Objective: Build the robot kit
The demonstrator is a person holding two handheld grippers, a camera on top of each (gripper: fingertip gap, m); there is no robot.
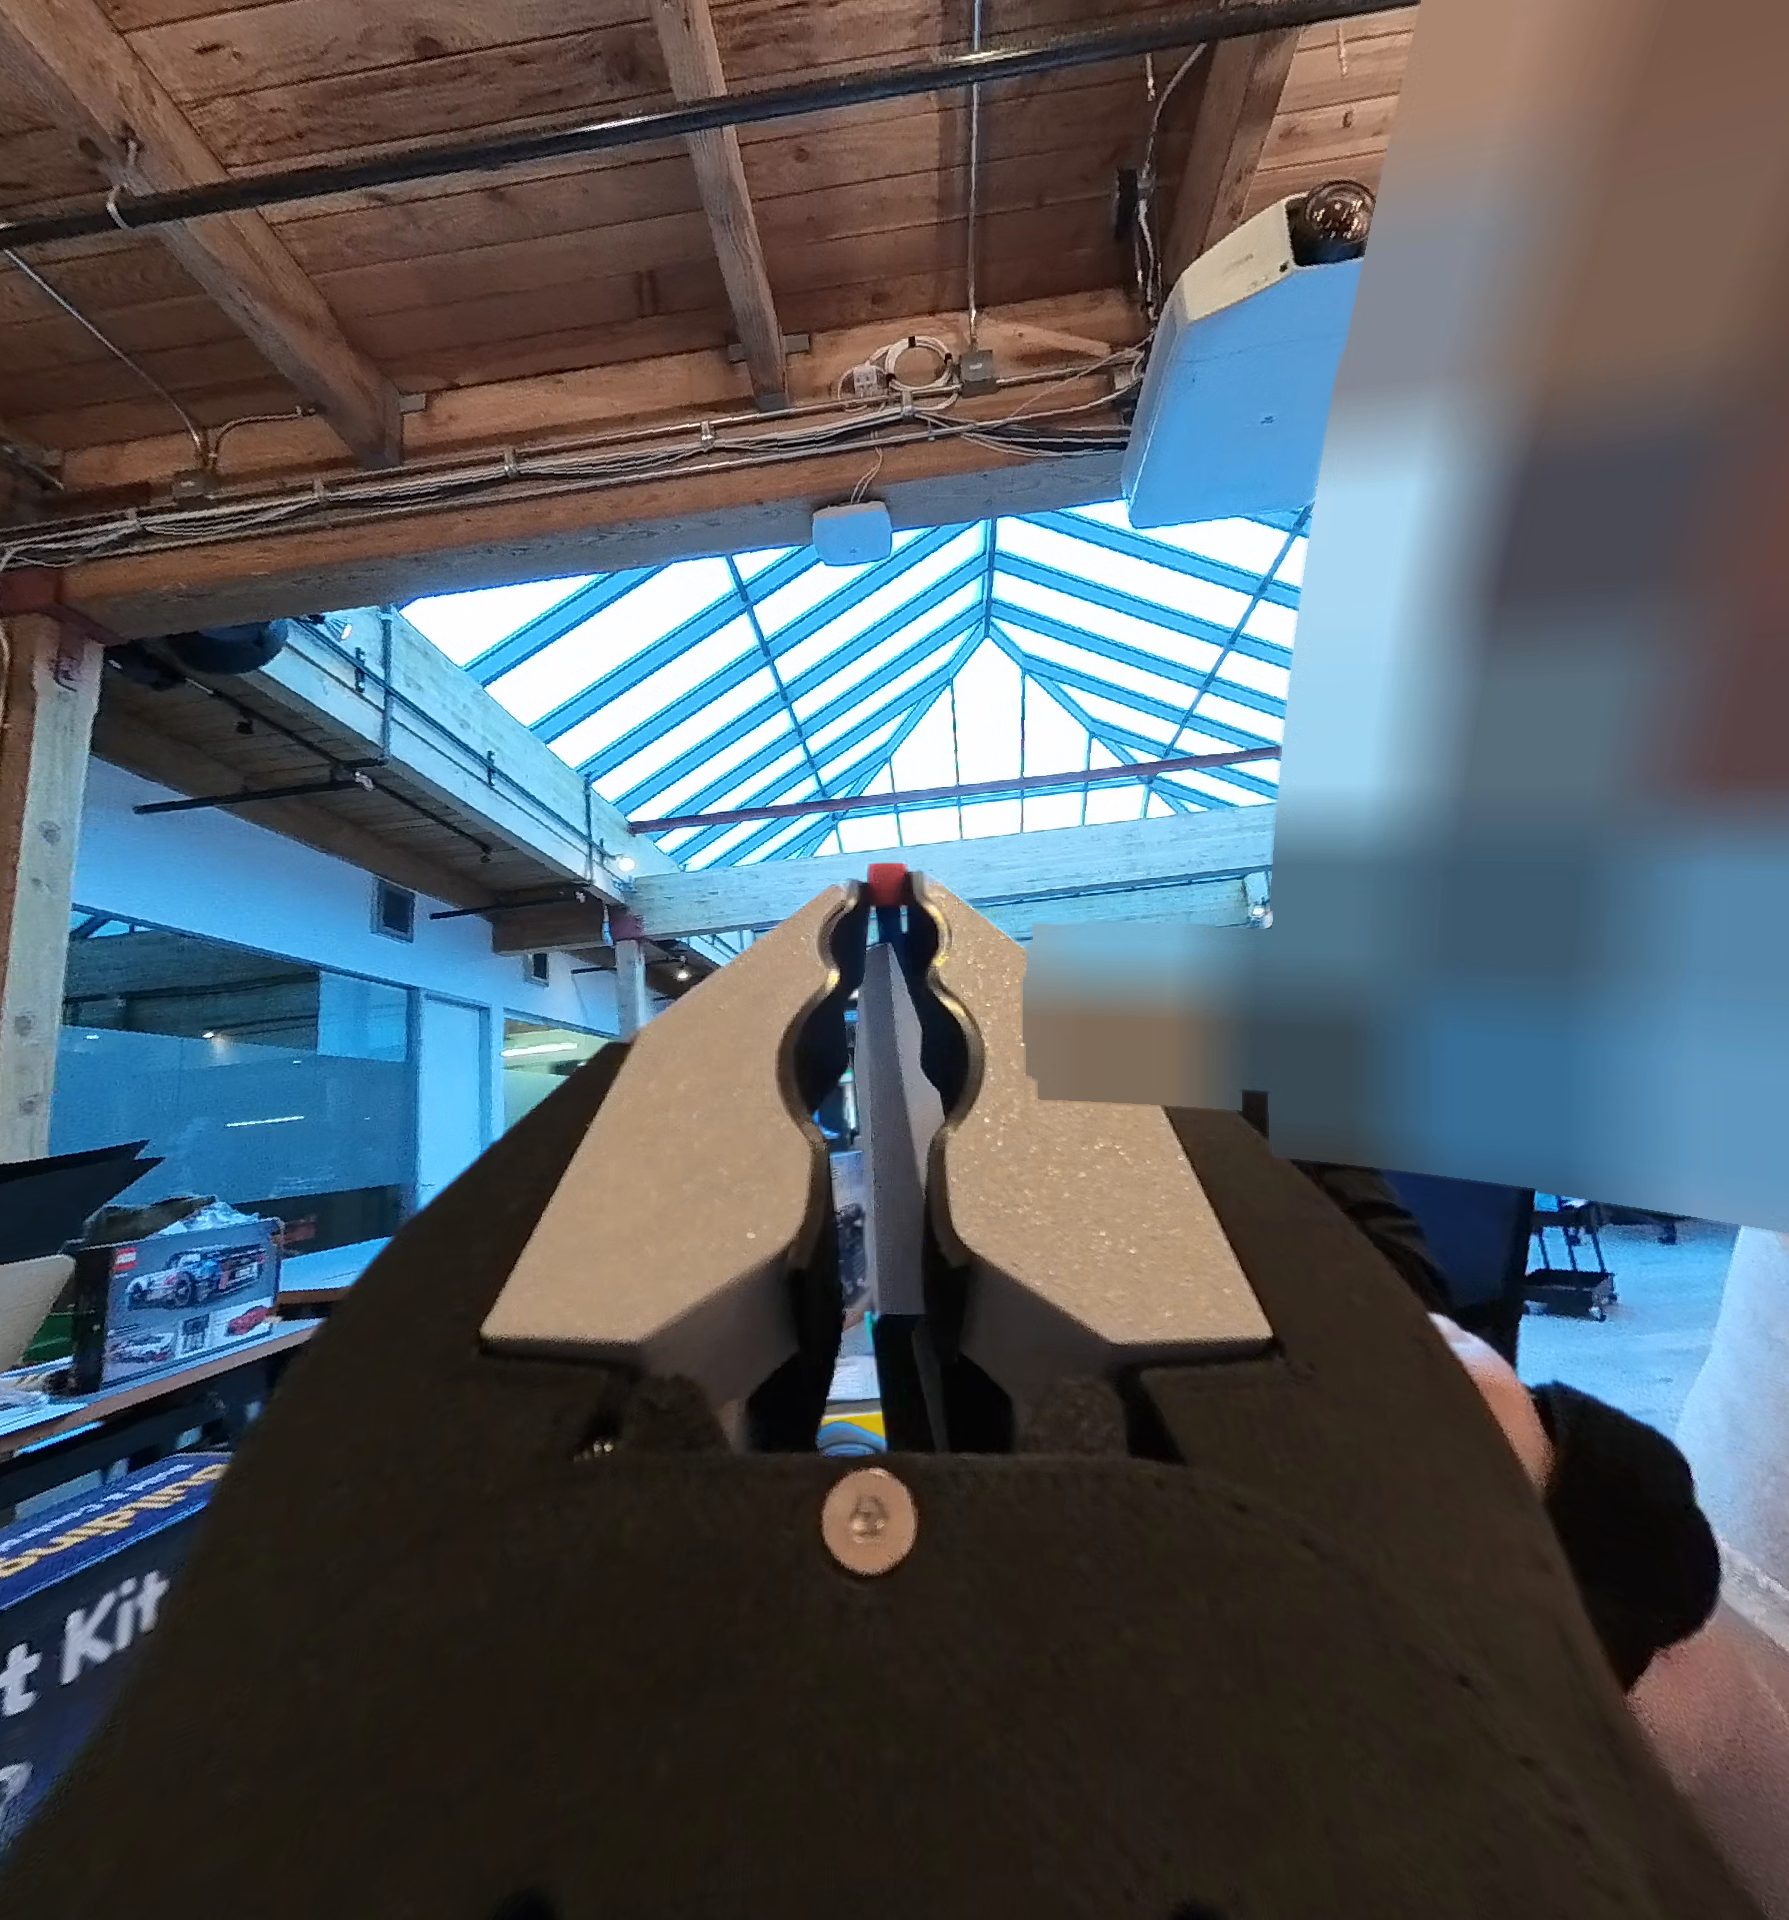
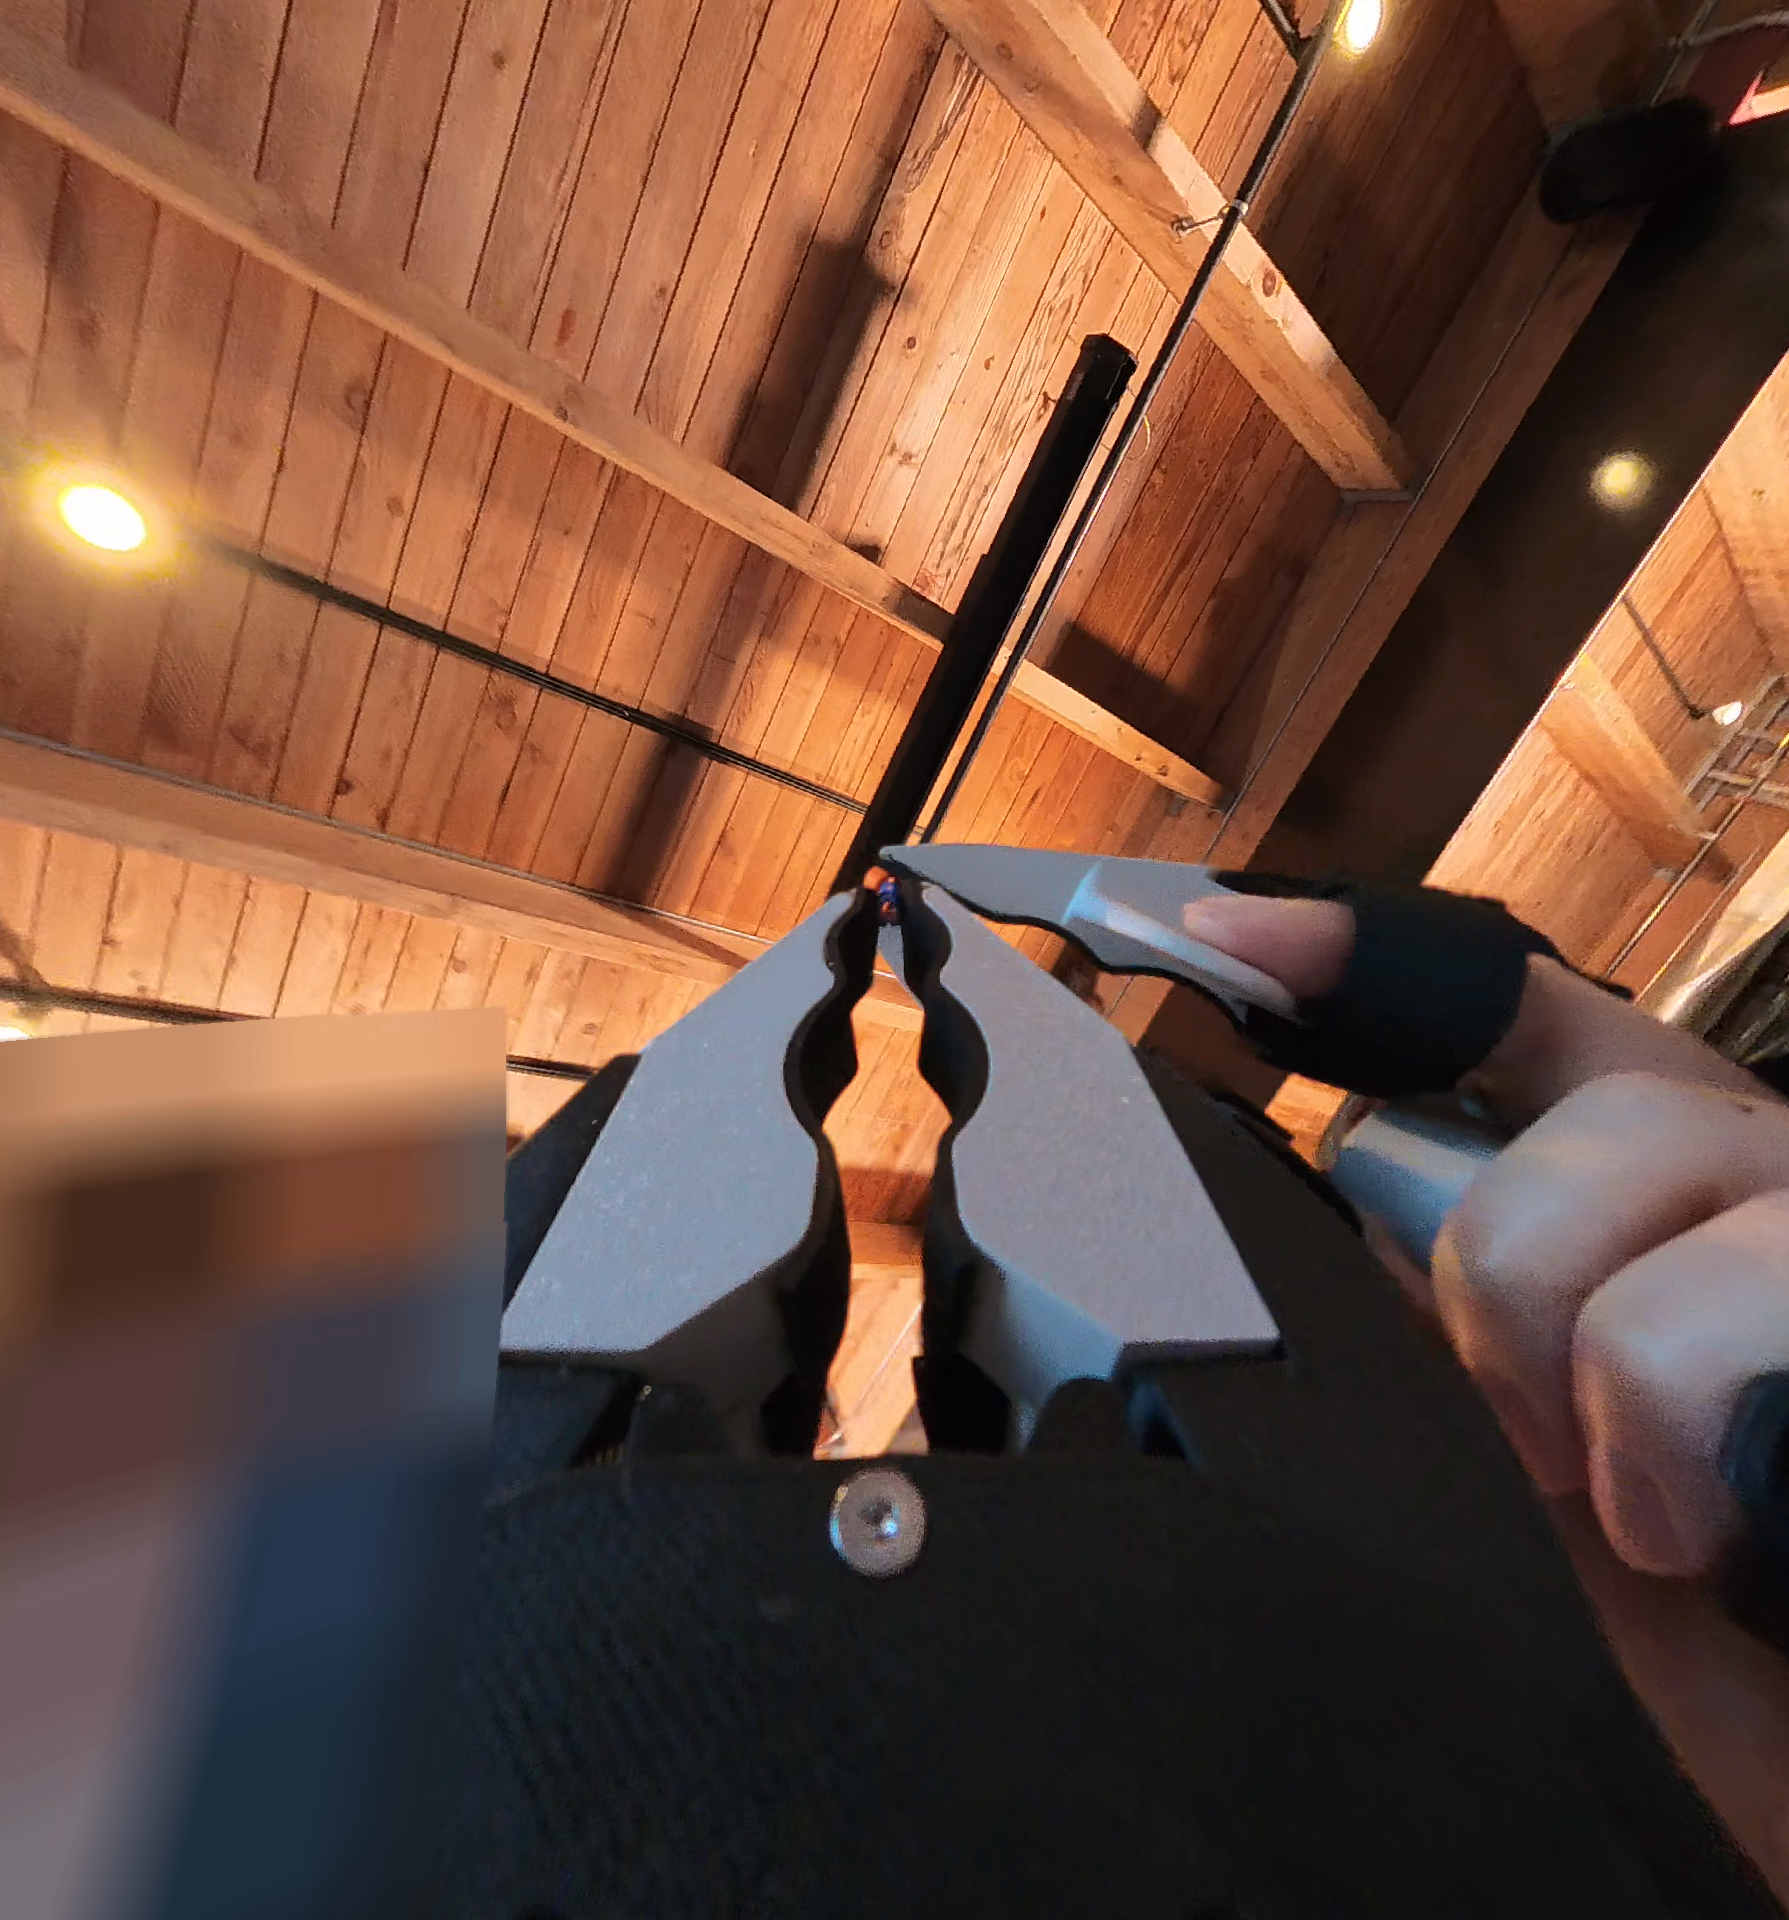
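Note:
Both grippers point up toward the ceiling and meet at their tips. My left gripper (image 1: pixel 885 902) is shut on a small red piece (image 1: pixel 885 883) pinched at its very tip. A grey bar (image 1: pixel 895 1143) shows edge-on through the gap between its fingers; I cannot tell what it is. My right gripper (image 2: pixel 888 906) is shut on a tiny orange and blue piece (image 2: pixel 886 896) at its tip. The left gripper's grey fingers (image 2: pixel 1025 883) come in from the right there and touch the same spot. A hand in a black fingerless glove (image 2: pixel 1409 987) holds it.
A wooden beam ceiling (image 1: pixel 557 260) with a skylight (image 1: pixel 973 675) is overhead, with a white projector (image 1: pixel 1233 395) at the upper right. Boxes (image 1: pixel 194 1299) sit on a table at lower left. A black rail (image 2: pixel 994 603) and ceiling lamps (image 2: pixel 100 516) show above. My left and right fingertips are right by each other.

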